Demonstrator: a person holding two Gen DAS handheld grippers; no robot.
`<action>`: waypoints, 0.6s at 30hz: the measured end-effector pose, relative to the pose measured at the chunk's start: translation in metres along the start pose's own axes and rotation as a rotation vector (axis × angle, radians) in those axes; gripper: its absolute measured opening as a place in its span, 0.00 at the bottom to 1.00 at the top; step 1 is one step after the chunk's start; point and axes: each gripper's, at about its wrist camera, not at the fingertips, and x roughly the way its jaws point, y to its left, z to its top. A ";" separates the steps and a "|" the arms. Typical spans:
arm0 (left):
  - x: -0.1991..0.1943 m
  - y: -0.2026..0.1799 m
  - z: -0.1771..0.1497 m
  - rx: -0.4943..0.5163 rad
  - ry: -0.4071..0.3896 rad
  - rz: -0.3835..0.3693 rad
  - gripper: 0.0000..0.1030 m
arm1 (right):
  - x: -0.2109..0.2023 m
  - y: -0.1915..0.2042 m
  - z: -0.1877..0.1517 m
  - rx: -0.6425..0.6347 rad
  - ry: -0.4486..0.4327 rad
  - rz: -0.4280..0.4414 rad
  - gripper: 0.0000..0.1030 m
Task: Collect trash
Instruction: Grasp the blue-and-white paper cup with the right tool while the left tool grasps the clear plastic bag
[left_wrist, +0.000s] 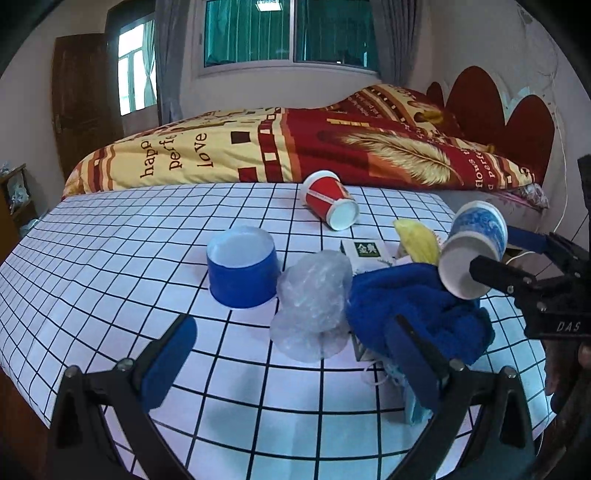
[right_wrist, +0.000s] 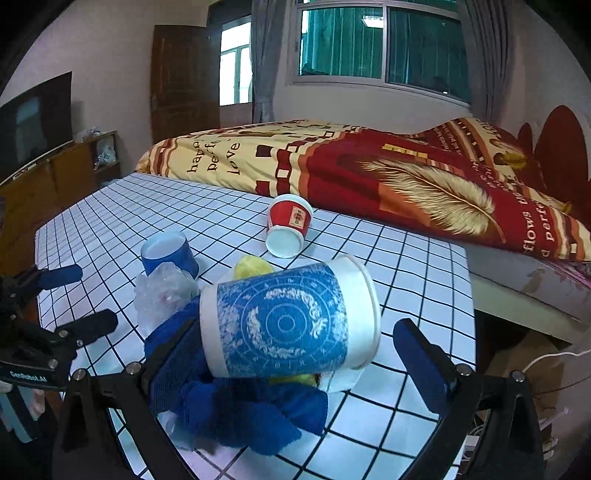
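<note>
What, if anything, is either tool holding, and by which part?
Left tool: nothing. The right tool brackets the blue-patterned cup end to end, one finger at its base, the other seemingly short of its rim; a hold cannot be confirmed.

This is a bedroom in a home. A big bed with a red and yellow blanket with a feather picture (left_wrist: 332, 147) fills the far side. Behind it is a red rounded headboard (left_wrist: 517, 114). A wide window with green curtains (right_wrist: 380, 44) is on the far wall. A brown wooden door (right_wrist: 181, 81) stands at the far left, near a dark flat TV (right_wrist: 35, 122) on a wooden cabinet (right_wrist: 48, 184).
</note>
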 end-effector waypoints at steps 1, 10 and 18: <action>0.002 0.001 0.001 -0.001 0.003 0.004 1.00 | 0.001 0.000 0.001 -0.001 0.001 0.001 1.00; 0.012 0.001 0.002 -0.006 0.015 0.004 1.00 | 0.007 0.001 -0.001 0.015 0.002 -0.021 0.86; 0.024 -0.001 0.009 -0.003 0.019 -0.016 0.92 | -0.004 0.004 -0.002 0.032 -0.038 -0.070 0.86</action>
